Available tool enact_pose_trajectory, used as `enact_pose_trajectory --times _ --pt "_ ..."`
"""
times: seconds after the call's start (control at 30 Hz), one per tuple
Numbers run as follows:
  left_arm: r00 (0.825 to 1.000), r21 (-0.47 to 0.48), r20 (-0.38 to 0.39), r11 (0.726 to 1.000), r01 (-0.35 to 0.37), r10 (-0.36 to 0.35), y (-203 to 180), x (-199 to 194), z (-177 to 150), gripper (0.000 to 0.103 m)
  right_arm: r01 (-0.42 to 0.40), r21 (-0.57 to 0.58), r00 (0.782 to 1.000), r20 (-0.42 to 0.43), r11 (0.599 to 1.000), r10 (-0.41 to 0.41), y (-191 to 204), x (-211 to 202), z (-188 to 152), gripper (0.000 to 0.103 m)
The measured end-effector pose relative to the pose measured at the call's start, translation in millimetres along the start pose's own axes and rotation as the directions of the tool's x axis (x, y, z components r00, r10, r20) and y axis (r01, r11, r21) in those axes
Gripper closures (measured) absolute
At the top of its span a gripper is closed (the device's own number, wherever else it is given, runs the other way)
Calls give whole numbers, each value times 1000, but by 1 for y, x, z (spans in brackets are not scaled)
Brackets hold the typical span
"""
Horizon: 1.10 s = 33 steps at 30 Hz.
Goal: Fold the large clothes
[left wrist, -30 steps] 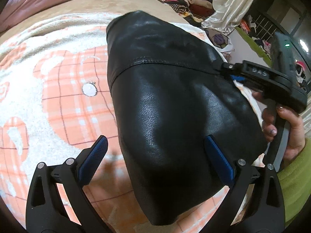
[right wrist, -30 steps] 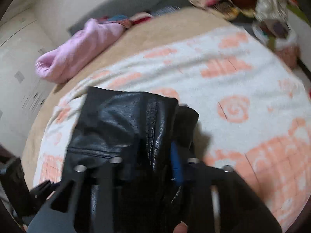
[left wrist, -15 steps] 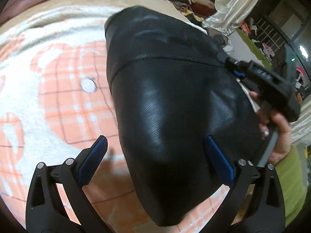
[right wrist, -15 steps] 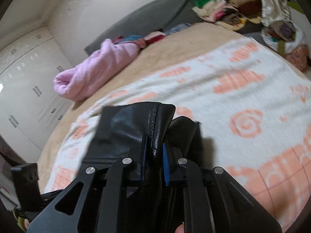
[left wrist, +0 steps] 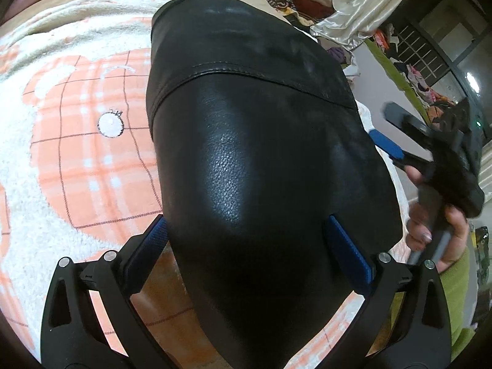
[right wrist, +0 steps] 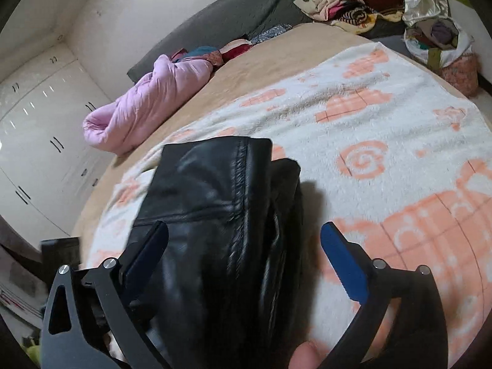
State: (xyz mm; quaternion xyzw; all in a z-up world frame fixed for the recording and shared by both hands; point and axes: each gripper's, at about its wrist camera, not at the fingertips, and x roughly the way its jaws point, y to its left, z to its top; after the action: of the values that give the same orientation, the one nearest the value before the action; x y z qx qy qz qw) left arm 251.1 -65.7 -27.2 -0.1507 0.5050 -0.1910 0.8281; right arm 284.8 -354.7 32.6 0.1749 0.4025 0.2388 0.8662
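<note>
The black leather jacket (left wrist: pixel 261 166), folded into a thick glossy bundle, is lying on the white and orange plaid fleece blanket (left wrist: pixel 77 160) that is covering the bed. The left gripper (left wrist: pixel 246 252) is standing wide open over the bundle's near end, its blue pads (left wrist: pixel 347 255) spread on either side of the leather without pressing it. The right gripper (right wrist: pixel 243 252) is also spread wide: its jaws have just been opening, and the jacket's stacked folded edge (right wrist: pixel 221 203) is sitting between the pads, loose and unpinched. In the left wrist view the right gripper (left wrist: pixel 390 135) is showing beside the bundle's far edge, blurred, held by a hand (left wrist: pixel 442 224) in a green sleeve. At the bed's far corner a white bag (right wrist: pixel 436 40) is standing open with dark clothes bunched inside it. A rolled pink quilt (right wrist: pixel 144 107) is lying near the bed's head, well apart from the jacket.
</note>
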Motion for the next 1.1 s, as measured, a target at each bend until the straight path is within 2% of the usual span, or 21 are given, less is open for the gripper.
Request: enact_pose_trajectory --times 0.07,0.13,0.2,0.27,0.33,0.47,0.57,0.73,0.83,0.97,1.1 --pt "1000 -3 -10 1000 5 -5 0 1 3 8 -75 49 996 -50 996 77 -3 2 -3 5" --pt "999 -13 -24 1000 21 -21 1 1 7 8 -113 74 984 -131 991 122 -9 15 -9 5" --pt "999 -34 -22 999 43 -44 7 -2 11 8 -98 84 970 -217 992 114 -17 34 -20 5" --pt "1000 -46 4 999 26 -26 18 -9 17 10 -118 133 957 -248 984 148 -28 43 -28 5" --pt "1000 -52 23 999 10 -9 23 -13 23 10 -136 180 952 -247 974 179 -41 47 -32 6" --pt "999 -81 -11 996 35 -36 31 0 39 9 -140 147 956 -236 979 172 -37 42 -36 14" --pt "996 -86 -51 994 64 -69 29 13 45 9 -147 148 958 -227 978 178 -36 40 -40 14" --pt "996 -81 -70 995 53 -59 25 23 49 8 -179 154 950 -231 972 211 -34 41 -36 12" --pt "996 -81 -73 995 50 -56 26 22 48 8 -220 128 933 -260 967 247 -25 41 -36 8" --pt "997 -68 -73 997 32 -37 20 24 50 8 -180 91 936 -291 979 199 -16 49 -43 7" --pt "997 -67 -71 998 11 -15 15 26 52 9 -189 51 940 -281 981 196 -13 46 -43 27"
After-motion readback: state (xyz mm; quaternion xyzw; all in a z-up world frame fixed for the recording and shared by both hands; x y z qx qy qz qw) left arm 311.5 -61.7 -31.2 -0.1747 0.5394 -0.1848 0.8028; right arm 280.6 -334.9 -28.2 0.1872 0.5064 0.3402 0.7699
